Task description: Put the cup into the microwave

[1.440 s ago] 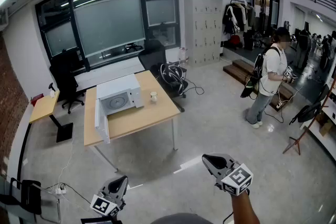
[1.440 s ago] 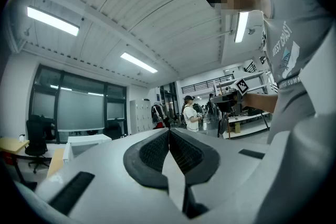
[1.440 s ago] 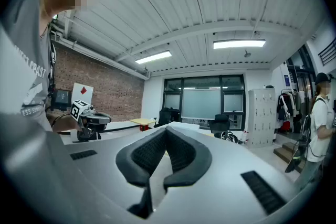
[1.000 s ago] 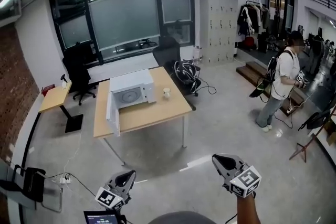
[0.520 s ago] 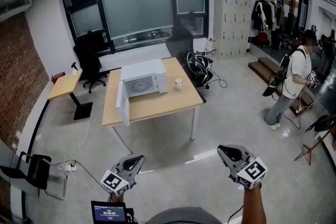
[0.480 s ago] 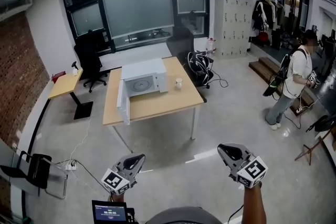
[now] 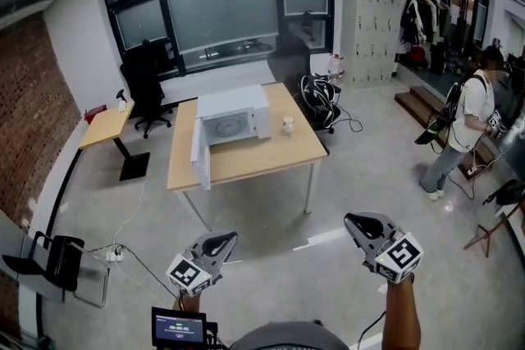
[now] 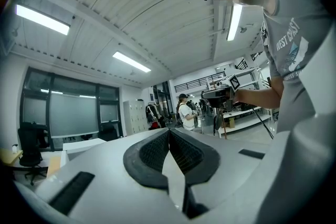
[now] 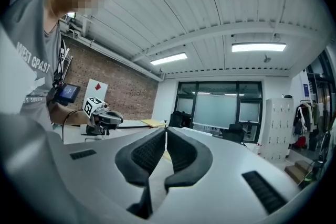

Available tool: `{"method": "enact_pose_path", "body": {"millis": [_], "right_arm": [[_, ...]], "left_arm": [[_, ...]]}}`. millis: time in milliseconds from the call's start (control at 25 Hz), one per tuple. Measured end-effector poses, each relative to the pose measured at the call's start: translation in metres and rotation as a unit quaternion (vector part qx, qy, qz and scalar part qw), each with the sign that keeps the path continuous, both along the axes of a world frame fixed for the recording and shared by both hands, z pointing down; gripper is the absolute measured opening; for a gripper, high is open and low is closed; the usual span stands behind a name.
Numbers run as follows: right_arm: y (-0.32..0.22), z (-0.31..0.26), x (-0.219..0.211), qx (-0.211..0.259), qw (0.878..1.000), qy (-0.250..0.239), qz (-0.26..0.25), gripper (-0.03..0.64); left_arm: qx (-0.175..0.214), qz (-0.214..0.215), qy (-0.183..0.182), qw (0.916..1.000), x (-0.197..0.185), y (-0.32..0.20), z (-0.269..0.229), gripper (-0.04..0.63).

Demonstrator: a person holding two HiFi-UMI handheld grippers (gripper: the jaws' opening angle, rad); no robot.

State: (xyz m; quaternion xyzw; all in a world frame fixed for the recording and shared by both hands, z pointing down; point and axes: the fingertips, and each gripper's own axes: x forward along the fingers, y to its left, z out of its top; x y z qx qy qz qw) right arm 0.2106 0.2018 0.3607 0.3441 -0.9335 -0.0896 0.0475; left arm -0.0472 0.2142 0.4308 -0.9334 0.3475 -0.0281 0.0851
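Observation:
A small pale cup (image 7: 288, 125) stands on the wooden table (image 7: 271, 159), just right of a white microwave (image 7: 235, 115) whose door (image 7: 198, 156) hangs open to the left. Both grippers are held low over the floor, well short of the table. My left gripper (image 7: 226, 238) is shut with nothing between its pads, which meet at the tips (image 8: 169, 131). At the lower right my right gripper (image 7: 353, 220) is likewise shut and empty, its pads together (image 9: 166, 130). Each gripper view shows the other gripper: the right gripper (image 8: 218, 94) and the left gripper (image 9: 102, 118).
A person (image 7: 467, 119) stands at the right. A black office chair (image 7: 150, 84) and a small side table (image 7: 107, 125) sit left of the main table. Cables and a bag (image 7: 320, 104) lie behind it. Lockers (image 7: 373, 20) line the back; a black chair (image 7: 47, 262) stands lower left.
The table, microwave and cup have slid right and lower in the head view as it drew nearer. Both grippers edged forward and stay shut.

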Motion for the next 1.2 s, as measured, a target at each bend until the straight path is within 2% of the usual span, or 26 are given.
{"method": "enact_pose_path", "body": {"millis": [320,560,920,1200], "right_arm": [[-0.017,0.005,-0.029,-0.005,1.000,-0.010,0.004,0.018],[-0.044,0.005,-0.040,-0.006,1.000,-0.015,0.001,0.018],[-0.130,0.026,-0.022,-0.022,0.999,-0.018,-0.016,0.018],[-0.218,0.041,0.007,-0.039,0.998,-0.021,-0.038,0.018]], "left_arm": [[0.010,-0.002,0.008,0.9999,-0.032,-0.010,-0.002,0.021],[0.008,0.006,0.010,0.9999,-0.035,-0.035,0.002,0.021],[-0.012,-0.012,0.000,0.9999,-0.013,-0.108,0.011,0.021],[-0.022,-0.028,-0.003,0.9994,0.025,-0.188,0.017,0.021]]}}
